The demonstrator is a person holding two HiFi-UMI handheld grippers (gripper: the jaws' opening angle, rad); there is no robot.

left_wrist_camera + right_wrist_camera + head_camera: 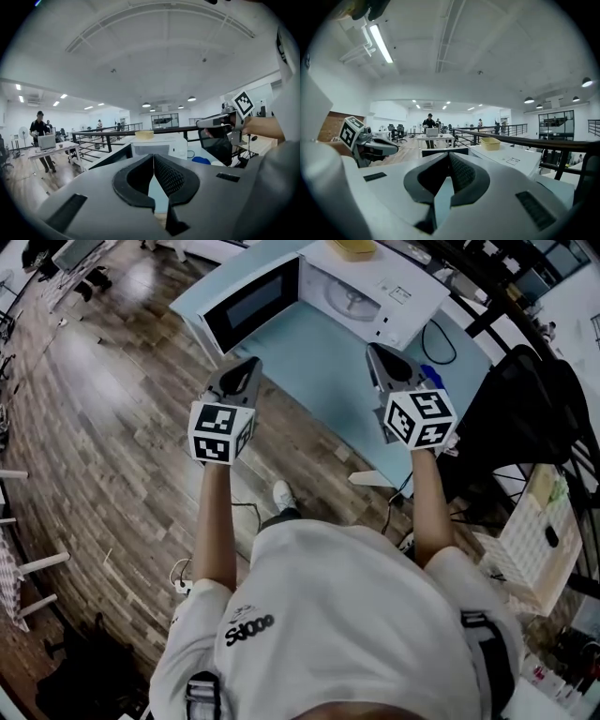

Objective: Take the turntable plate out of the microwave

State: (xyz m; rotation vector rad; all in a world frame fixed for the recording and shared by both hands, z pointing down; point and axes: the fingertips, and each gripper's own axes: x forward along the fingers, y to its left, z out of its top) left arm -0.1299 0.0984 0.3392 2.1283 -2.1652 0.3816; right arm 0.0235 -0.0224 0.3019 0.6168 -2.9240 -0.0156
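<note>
In the head view the white microwave (384, 296) stands at the far end of a light blue table (328, 371), with its door (253, 301) swung open to the left. Inside, the round glass turntable plate (352, 298) lies flat in the cavity. My left gripper (251, 364) and right gripper (375, 349) are both shut and empty, held side by side over the table's near edge, short of the microwave. The left gripper view shows the microwave (157, 145) straight beyond the shut left gripper (153, 161). In the right gripper view it (506, 159) sits right of the shut right gripper (449, 161).
A yellow bowl (352, 247) sits on top of the microwave. A blue object (433, 376) and a black cable (437, 341) lie on the table's right side. A black chair (525, 399) and a white rack (539, 540) stand to the right. A person (40, 136) stands at a distant desk.
</note>
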